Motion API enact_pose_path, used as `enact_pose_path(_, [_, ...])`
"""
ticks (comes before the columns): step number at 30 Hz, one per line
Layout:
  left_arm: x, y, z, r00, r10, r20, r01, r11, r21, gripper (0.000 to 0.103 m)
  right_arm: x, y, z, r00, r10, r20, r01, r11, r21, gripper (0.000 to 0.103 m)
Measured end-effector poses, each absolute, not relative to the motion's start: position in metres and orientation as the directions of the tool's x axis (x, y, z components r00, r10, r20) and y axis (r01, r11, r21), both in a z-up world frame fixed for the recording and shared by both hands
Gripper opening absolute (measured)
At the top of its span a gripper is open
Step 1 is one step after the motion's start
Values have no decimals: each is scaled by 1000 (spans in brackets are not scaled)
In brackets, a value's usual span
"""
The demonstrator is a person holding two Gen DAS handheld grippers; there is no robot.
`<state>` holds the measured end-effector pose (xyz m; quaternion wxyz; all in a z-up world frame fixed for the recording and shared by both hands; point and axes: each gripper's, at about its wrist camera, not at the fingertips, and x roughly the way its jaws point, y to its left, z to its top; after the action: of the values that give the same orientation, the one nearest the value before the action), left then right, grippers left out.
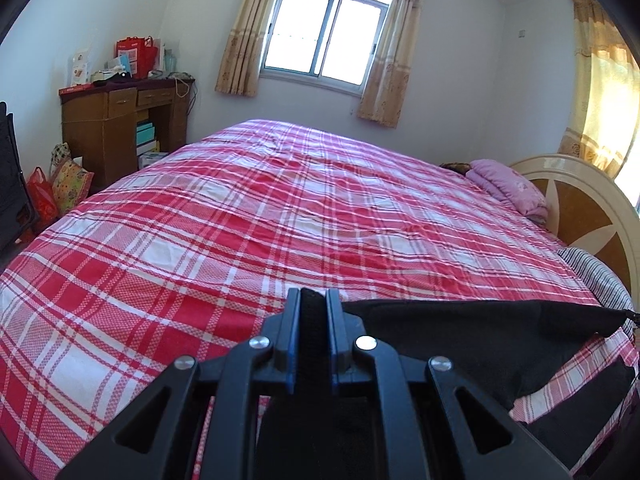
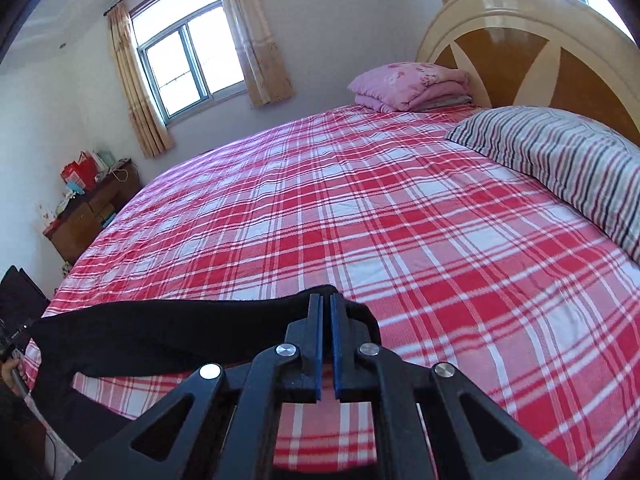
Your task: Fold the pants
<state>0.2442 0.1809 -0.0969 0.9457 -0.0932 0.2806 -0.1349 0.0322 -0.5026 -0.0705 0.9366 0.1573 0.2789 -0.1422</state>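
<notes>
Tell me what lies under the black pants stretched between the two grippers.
Under the black pants is the red plaid bedsheet; a strip shows below the hanging fabric in the right wrist view. The left gripper and right gripper pinch its edge. Whatever the cloth itself covers is hidden.

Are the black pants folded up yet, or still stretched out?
Stretched out, not folded. The black fabric pants hang taut between the left gripper and right gripper over the red plaid bedsheet.

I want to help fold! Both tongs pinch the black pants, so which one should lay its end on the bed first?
Probably the left tongs: a thick strip of the black pants fills their gap, a firm-looking hold. The right tongs pinch only a thin edge, and the striped pillow sits on their side of the plaid bed.
</notes>
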Motion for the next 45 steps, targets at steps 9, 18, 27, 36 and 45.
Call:
enact_pose_path(9, [211, 188, -103, 811, -344, -474, 249, 935, -253, 12, -11, -493, -87, 793, -179, -583, 362, 907, 213, 0])
enact_pose_path(18, [204, 190, -112, 807, -346, -479, 246, 934, -261, 12, 12, -471, -93, 747, -152, -647, 325, 933, 156, 79])
enact_pose_path(27, [203, 191, -116, 806, -341, -484, 247, 937, -248, 12, 32, -462, -120, 608, -126, -784, 366, 920, 136, 48])
enact_pose_path(36, [206, 186, -112, 809, -324, -491, 254, 945, -204, 12, 32, -461, -124, 630, -75, -773, 347, 917, 194, 7])
enact_pose_path(45, [191, 190, -94, 837, -337, -431, 295, 942, -163, 12, -11, -456, -54, 780, -125, -613, 302, 934, 193, 6])
